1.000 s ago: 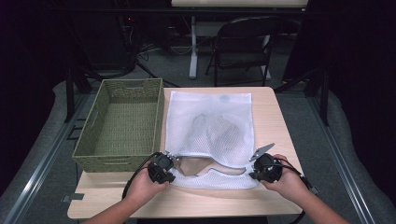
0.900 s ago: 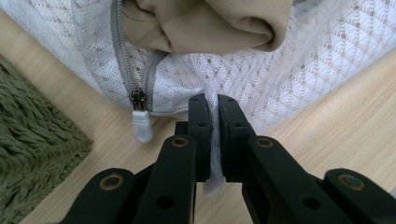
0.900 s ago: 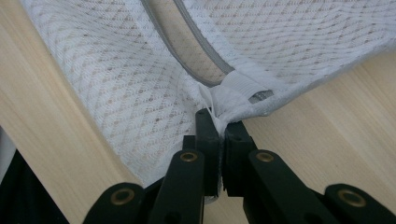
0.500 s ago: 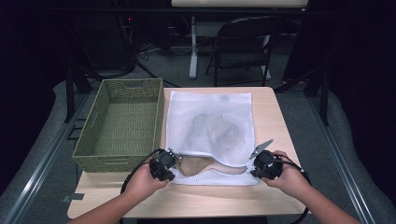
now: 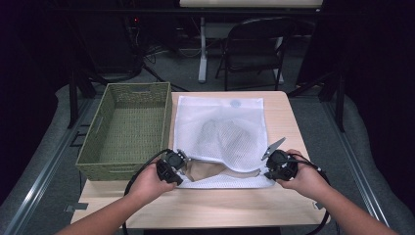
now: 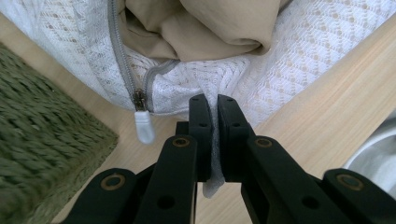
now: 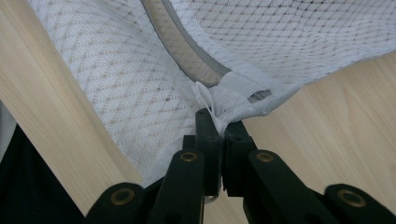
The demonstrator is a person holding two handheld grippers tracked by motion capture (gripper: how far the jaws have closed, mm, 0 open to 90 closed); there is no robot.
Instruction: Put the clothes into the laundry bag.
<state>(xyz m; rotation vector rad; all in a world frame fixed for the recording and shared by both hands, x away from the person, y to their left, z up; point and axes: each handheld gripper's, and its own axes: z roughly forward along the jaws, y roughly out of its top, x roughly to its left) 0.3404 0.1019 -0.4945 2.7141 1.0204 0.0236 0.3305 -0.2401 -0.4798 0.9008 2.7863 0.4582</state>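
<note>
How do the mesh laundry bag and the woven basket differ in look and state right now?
The mesh laundry bag is white, soft and flat; the woven basket is olive green with stiff upright walls. The bag holds tan cloth showing at its unzipped mouth; the basket holds nothing. The left gripper and right gripper pinch the bag's near corners; nothing grips the basket. Both rest on the wooden table.

A light wooden table (image 5: 288,112) stands on grey floor (image 5: 303,73) in a dim room with dark surroundings. Behind it are a black folding chair (image 5: 257,46) and a white table leg (image 5: 202,49). Cables (image 5: 147,54) lie on the floor at left.
</note>
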